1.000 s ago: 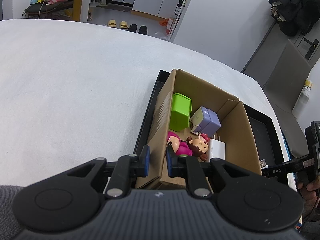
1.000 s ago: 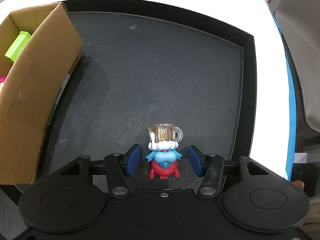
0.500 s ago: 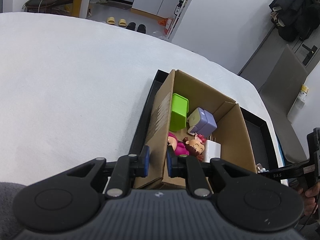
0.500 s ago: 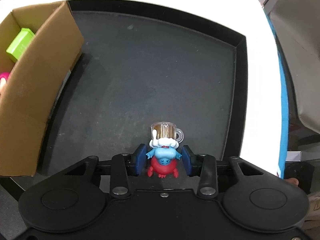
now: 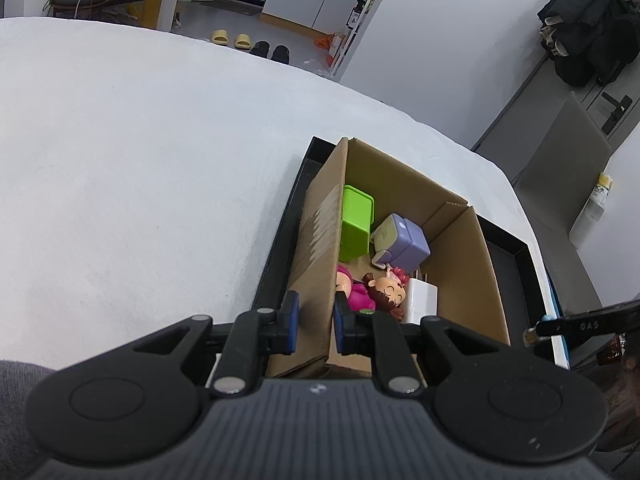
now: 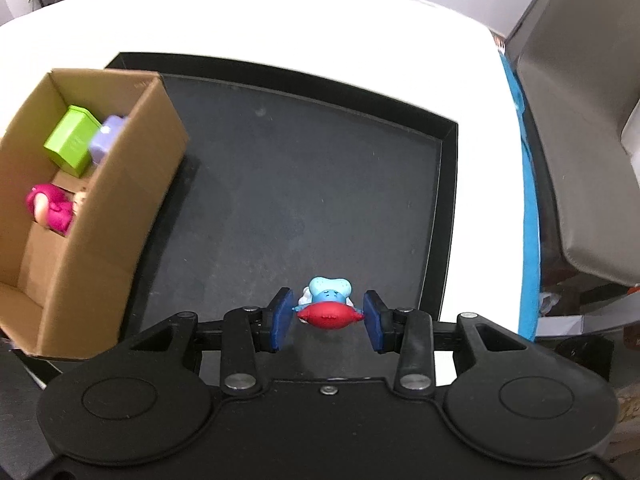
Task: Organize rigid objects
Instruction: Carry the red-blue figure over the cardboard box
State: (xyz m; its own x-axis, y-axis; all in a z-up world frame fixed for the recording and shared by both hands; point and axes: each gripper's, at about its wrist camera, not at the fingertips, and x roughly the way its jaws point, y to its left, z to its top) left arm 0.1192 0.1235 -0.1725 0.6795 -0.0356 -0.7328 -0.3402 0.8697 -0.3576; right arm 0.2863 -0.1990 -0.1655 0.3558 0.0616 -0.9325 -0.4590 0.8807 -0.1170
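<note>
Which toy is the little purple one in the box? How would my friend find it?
Look for the brown cardboard box standing at one end of the black tray. Among the toys on the box's floor, the purple toy lies at the far end, right beside the green box. It is the only pale purple thing there, a rounded little cube, unlike the pink dolls and white plug nearer the camera.

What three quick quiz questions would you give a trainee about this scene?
1. True or false: the left gripper clamps a wall of the brown cardboard box.
2. Which gripper holds the blue-and-red toy figurine?
3. The bright green plastic box lies: A) inside the cardboard box, B) on the black tray, C) on the white table.
Key: 1 true; 2 the right gripper, whose jaws have just closed on it; 3 A.
</note>
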